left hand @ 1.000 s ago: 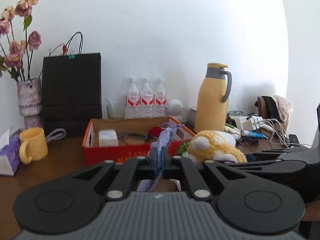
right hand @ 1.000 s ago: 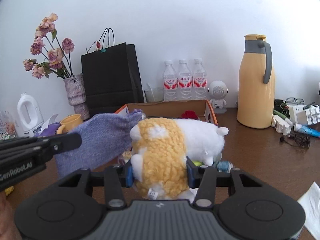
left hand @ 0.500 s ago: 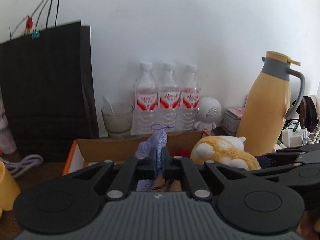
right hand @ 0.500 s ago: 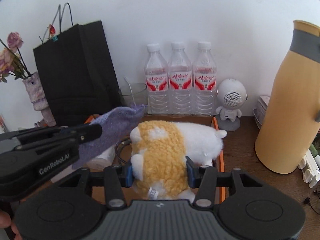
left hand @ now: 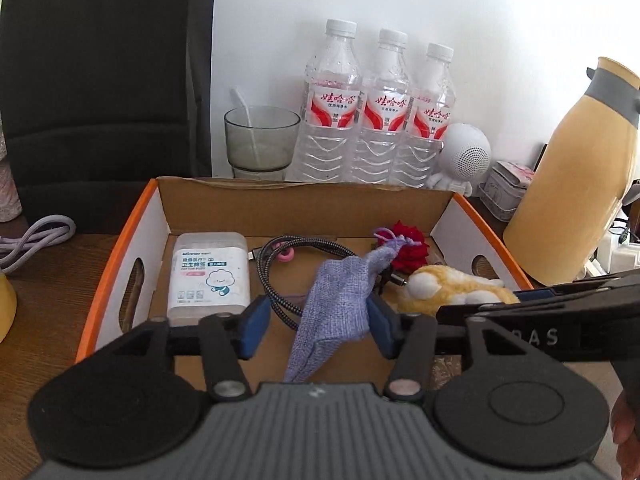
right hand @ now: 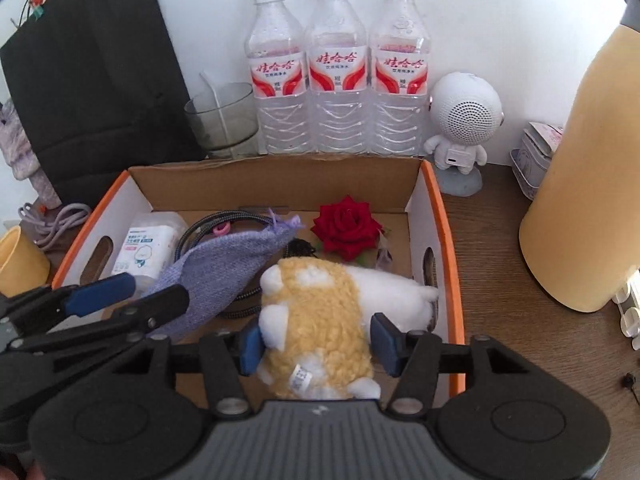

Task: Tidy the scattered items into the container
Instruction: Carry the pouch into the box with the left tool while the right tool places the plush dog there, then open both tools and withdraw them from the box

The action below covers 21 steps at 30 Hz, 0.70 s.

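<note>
In the lower middle of each view, the left gripper [left hand: 316,326] is opening off the purple pouch [left hand: 336,308] and the right gripper [right hand: 318,344] off the plush toy [right hand: 320,312]; both are dropping into the box [right hand: 434,216], so that pair is nearly tidied.

Water bottles [right hand: 338,68] read 娃哈哈; swab box [left hand: 209,270] reads 卫生棉签.

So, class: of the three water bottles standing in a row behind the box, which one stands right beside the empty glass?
The leftmost water bottle: it alone stands next to the glass; the other two sit further right, toward the white robot-shaped speaker.
</note>
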{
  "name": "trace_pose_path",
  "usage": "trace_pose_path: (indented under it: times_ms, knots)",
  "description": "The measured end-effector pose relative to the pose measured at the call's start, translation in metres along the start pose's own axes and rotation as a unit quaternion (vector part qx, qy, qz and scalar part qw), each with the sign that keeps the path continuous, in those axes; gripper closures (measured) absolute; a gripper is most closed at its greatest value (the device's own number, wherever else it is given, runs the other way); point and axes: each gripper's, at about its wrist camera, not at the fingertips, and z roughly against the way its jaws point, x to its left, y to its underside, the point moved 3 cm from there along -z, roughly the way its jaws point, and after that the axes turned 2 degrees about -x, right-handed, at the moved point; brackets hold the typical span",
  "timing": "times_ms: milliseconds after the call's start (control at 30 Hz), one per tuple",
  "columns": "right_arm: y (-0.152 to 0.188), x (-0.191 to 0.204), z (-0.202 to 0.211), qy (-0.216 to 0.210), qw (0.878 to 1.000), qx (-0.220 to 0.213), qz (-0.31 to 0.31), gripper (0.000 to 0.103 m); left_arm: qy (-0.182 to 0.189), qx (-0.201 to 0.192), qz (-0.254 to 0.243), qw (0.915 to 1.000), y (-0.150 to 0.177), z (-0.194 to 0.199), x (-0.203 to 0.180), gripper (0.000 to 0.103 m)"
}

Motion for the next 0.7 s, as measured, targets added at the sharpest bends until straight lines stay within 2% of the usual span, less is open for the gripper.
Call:
trace_pose_path:
  times_ms: [67,133,267,333,400,467,600,700]
  knots:
    - [0.0,-0.005,0.012,-0.013,1.0,-0.01,-0.017,0.036,0.004,-0.003,-0.006,1.0,0.001,0.015,-0.001,0.036]
    - [0.004,-0.007,0.023,-0.02,0.999,-0.02,-0.027,0.031,0.006,-0.017,-0.017,0.9997,0.004,0.032,-0.001,0.017]
    - [0.019,-0.002,0.054,-0.035,0.997,-0.05,-0.04,0.03,0.004,-0.043,-0.032,0.9985,0.007,0.077,0.004,0.014]
    - [0.031,0.003,0.076,-0.05,0.995,-0.078,-0.038,0.028,0.02,-0.069,-0.037,0.9967,0.006,0.107,0.011,0.005]
    - [0.044,0.008,0.095,-0.063,0.992,-0.107,-0.037,0.019,0.018,-0.094,-0.048,0.9942,0.004,0.135,0.015,0.003]
    - [0.058,0.013,0.107,-0.07,0.99,-0.117,-0.036,0.018,0.014,-0.108,-0.072,0.9915,0.002,0.155,0.016,0.002]
    - [0.084,0.024,0.118,-0.07,0.99,-0.121,-0.028,0.018,-0.002,-0.123,-0.126,0.9845,-0.006,0.171,0.021,0.002]
    - [0.098,0.036,0.121,-0.061,0.99,-0.123,-0.018,0.018,0.017,-0.133,-0.143,0.9805,-0.011,0.164,0.021,0.002]
